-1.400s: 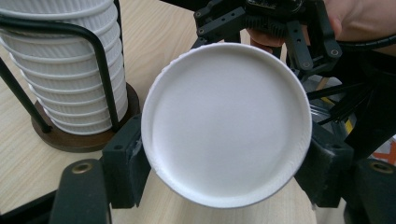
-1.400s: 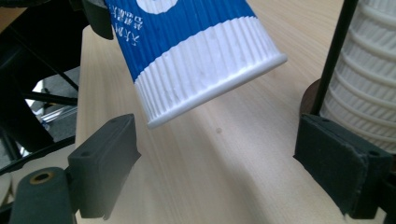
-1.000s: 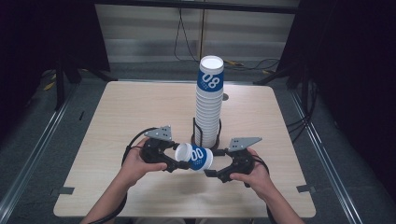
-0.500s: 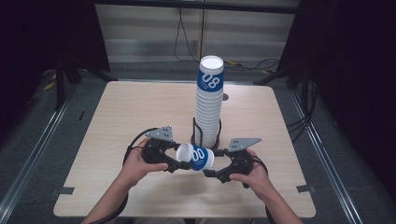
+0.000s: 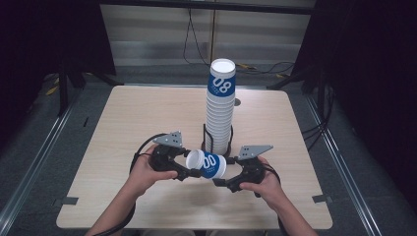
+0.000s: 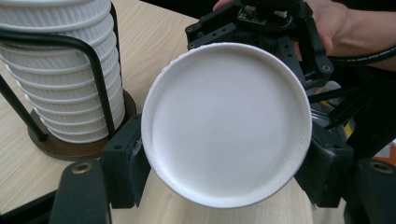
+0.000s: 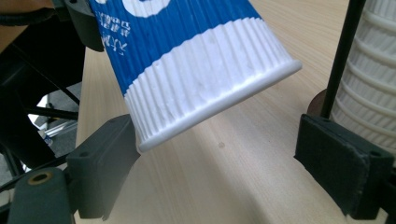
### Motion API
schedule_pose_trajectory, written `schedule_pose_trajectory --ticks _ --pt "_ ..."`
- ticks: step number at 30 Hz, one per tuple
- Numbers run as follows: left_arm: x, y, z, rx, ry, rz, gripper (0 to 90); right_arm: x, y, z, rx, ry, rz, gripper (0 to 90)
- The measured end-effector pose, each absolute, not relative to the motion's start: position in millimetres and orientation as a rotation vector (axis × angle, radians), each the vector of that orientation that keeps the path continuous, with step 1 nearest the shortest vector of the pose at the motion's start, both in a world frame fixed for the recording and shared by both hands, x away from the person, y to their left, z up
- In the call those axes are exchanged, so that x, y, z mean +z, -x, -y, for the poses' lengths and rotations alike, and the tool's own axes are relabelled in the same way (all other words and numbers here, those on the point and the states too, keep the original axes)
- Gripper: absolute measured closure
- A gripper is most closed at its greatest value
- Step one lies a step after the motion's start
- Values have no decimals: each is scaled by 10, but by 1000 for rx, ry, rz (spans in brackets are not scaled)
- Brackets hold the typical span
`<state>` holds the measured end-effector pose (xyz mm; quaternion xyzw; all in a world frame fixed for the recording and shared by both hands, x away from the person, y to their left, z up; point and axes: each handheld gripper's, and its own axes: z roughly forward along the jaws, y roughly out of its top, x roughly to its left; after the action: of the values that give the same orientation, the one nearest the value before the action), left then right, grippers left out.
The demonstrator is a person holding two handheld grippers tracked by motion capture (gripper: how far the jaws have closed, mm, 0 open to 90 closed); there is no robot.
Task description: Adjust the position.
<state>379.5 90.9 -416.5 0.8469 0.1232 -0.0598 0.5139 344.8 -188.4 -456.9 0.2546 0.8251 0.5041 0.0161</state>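
A blue and white ribbed paper cup (image 5: 209,165) lies on its side just above the table, between my two grippers. My left gripper (image 5: 189,168) is shut on its base end; in the left gripper view the white round base (image 6: 226,121) sits between the pads (image 6: 123,161). My right gripper (image 5: 224,179) stands open around the cup's rim (image 7: 219,105); its left pad (image 7: 105,163) is at the rim and the right pad is well apart. Behind them a tall stack of upturned cups (image 5: 220,113) stands in a black wire holder (image 5: 205,140).
The holder's round wooden foot (image 6: 70,144) and black uprights (image 7: 338,56) are close to both grippers. The light wooden table (image 5: 147,113) has bare room left, right and behind the stack. Dark floor and cables lie beyond its edges.
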Motion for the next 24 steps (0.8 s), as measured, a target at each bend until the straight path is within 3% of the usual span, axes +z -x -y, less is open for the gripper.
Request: schedule_pose_trajectory --ticks 24 --pt "-4216 -3809 -909 -170 -2035 -313 291 -4637 -3459 1866 1577 -740 -2545 105"
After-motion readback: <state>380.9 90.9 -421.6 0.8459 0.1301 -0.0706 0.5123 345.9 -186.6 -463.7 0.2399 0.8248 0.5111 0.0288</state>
